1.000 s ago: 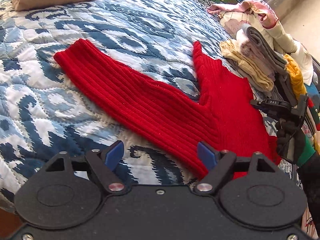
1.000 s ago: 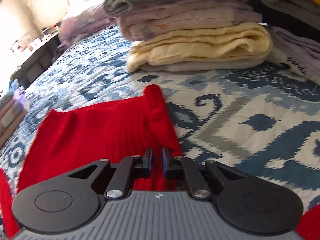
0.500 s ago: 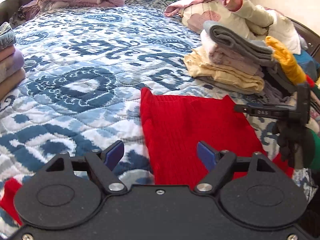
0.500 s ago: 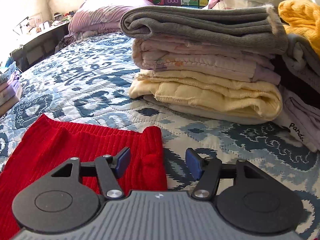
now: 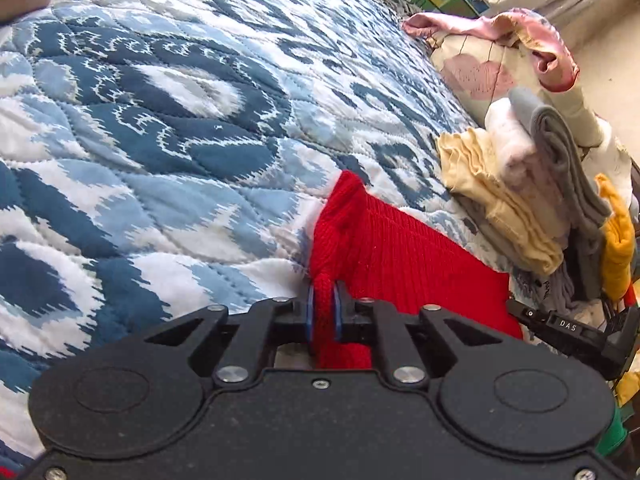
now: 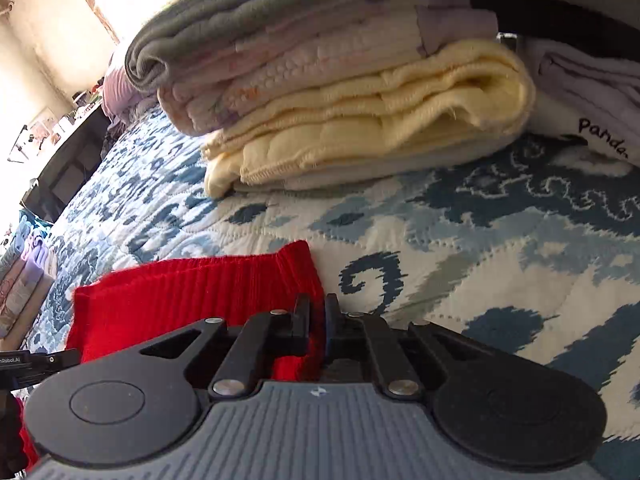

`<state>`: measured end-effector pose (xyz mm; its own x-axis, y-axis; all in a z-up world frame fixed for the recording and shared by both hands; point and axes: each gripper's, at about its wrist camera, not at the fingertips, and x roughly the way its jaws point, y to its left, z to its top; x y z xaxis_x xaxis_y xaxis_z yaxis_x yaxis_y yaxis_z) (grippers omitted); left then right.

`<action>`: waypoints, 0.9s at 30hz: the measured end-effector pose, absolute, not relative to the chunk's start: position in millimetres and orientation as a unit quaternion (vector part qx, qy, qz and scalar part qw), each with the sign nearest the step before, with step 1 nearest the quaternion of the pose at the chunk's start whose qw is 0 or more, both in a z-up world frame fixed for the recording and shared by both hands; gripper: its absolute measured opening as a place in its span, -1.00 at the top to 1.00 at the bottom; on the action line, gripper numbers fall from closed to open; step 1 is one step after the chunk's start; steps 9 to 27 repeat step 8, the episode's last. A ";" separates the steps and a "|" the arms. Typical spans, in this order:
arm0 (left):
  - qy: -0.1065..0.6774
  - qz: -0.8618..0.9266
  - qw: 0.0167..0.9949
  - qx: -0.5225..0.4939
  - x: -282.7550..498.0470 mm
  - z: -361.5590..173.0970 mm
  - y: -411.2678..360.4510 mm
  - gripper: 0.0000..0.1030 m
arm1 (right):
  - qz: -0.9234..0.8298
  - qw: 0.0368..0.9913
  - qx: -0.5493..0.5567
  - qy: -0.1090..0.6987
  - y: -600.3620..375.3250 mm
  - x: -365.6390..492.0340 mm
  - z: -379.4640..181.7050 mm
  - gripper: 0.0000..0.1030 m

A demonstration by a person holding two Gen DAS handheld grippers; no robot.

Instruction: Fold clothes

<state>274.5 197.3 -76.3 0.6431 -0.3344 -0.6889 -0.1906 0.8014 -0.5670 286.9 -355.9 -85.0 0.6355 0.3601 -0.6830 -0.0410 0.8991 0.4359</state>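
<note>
- Sweater (image 5: pixel 400 264) first: it is red and knitted, and it lies on the quilt (image 5: pixel 160 140), right in front of both my tongs.
- Left tongs (image 5: pixel 323 312) are pinched tight on a bunched bit of one edge.
- Right tongs (image 6: pixel 316 322) are pinched on another red edge, near a corner, with cloth showing between the jaws.
- Both tongs hold the near side, so the sweater runs away from me toward its far edge. I think the next move is to lift and carry the near side over to the far side.
- Neither hand looks nearer, so I would move both together, or the fold may go crooked.
- Pile (image 6: pixel 360 120) of folded clothes sits near the far edge, close to my right side. I must not bump it.
</note>
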 end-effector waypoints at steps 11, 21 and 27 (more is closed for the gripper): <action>0.389 -0.040 0.870 -0.301 293.4 -58.5 191.0 0.11 | 0.128 0.900 0.162 0.383 -338.4 282.4 -71.7 0.04; 0.389 -0.040 0.870 -0.301 293.4 -58.5 191.0 0.11 | 0.128 0.900 0.162 0.383 -338.4 282.4 -71.7 0.04; 0.389 -0.040 0.870 -0.301 293.4 -58.5 191.0 0.11 | 0.128 0.900 0.162 0.383 -338.4 282.4 -71.7 0.04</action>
